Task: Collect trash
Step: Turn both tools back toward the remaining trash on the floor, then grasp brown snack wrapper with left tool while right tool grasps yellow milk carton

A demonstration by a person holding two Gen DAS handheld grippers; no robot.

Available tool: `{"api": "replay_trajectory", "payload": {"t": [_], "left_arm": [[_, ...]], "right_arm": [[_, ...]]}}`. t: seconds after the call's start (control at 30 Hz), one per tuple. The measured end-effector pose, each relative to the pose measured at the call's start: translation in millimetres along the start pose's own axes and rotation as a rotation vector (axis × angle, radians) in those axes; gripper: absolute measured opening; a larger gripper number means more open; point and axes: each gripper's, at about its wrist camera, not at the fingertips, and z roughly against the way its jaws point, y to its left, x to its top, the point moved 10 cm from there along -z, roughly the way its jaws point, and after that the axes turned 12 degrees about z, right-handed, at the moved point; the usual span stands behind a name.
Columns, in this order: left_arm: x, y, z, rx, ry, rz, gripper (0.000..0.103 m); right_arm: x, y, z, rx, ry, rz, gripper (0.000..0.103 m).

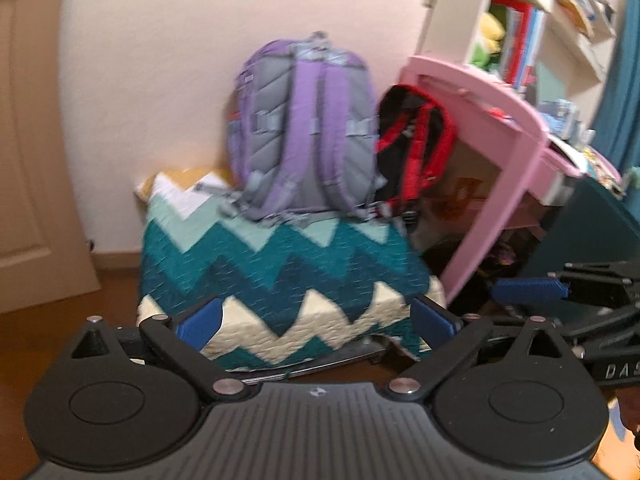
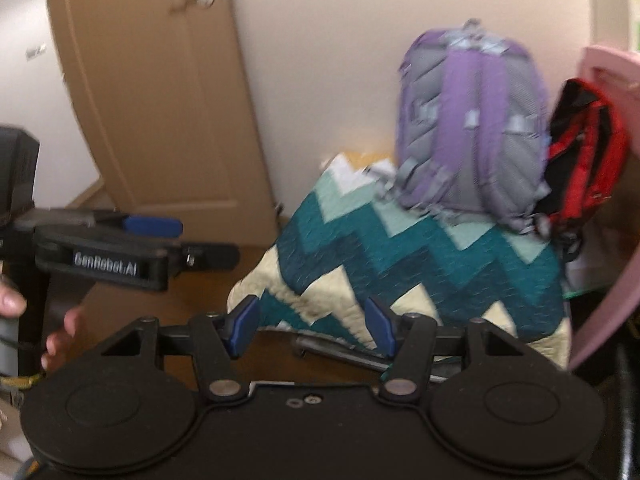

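Observation:
No trash item is plainly visible in either view. My left gripper (image 1: 316, 320) is open and empty, its blue pads spread wide in front of a folded teal and cream zigzag quilt (image 1: 280, 280). My right gripper (image 2: 310, 324) is open and empty, facing the same quilt (image 2: 420, 264). The right gripper shows at the right edge of the left wrist view (image 1: 532, 290). The left gripper shows at the left of the right wrist view (image 2: 152, 226). Both views are motion blurred.
A purple and grey backpack (image 1: 304, 124) and a red and black backpack (image 1: 416, 140) stand on the quilt against the wall. A pink desk (image 1: 500, 152) and a bookshelf (image 1: 540, 12) are at the right. A tan door (image 2: 152, 88) is at the left. The floor (image 1: 60, 328) is brown.

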Motion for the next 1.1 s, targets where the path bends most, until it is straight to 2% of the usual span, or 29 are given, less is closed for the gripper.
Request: {"api": "replay_trajectory", "payload": {"t": [0.27, 0.33, 0.43, 0.53, 0.7, 0.87, 0.97, 1.1], "left_arm": [[-16.6, 114.9, -54.6, 0.083, 0.039, 0.087, 0.102], [-23.6, 143.2, -70.1, 0.097, 0.068, 0.114, 0.102], [-36.3, 189.0, -93.2, 0.166, 0.071, 0.137, 0.102], [-59.0, 229.1, -124.2, 0.213, 0.116, 0.156, 0.102], [-108.6, 276.1, -176.0, 0.256, 0.226, 0.165, 0.102], [-179.5, 315.3, -234.5, 0.296, 0.385, 0.152, 0.102], [-220.1, 339.5, -260.4, 0.316, 0.456, 0.188, 0.101], [-264.9, 360.0, -287.8, 0.311, 0.530, 0.240, 0.101]], "right_arm": [[-30.6, 50.0, -108.9, 0.072, 0.101, 0.126, 0.057], [-43.2, 60.4, -134.7, 0.097, 0.133, 0.153, 0.057], [-67.3, 77.9, -173.9, 0.146, 0.191, 0.213, 0.057], [-97.4, 97.3, -208.6, 0.218, 0.249, 0.289, 0.057], [-153.0, 119.7, -264.3, 0.295, 0.373, 0.381, 0.057], [-205.8, 133.6, -314.4, 0.338, 0.490, 0.458, 0.057], [-231.9, 138.4, -342.2, 0.373, 0.543, 0.477, 0.057], [-268.0, 152.1, -374.6, 0.473, 0.609, 0.510, 0.057]]}}
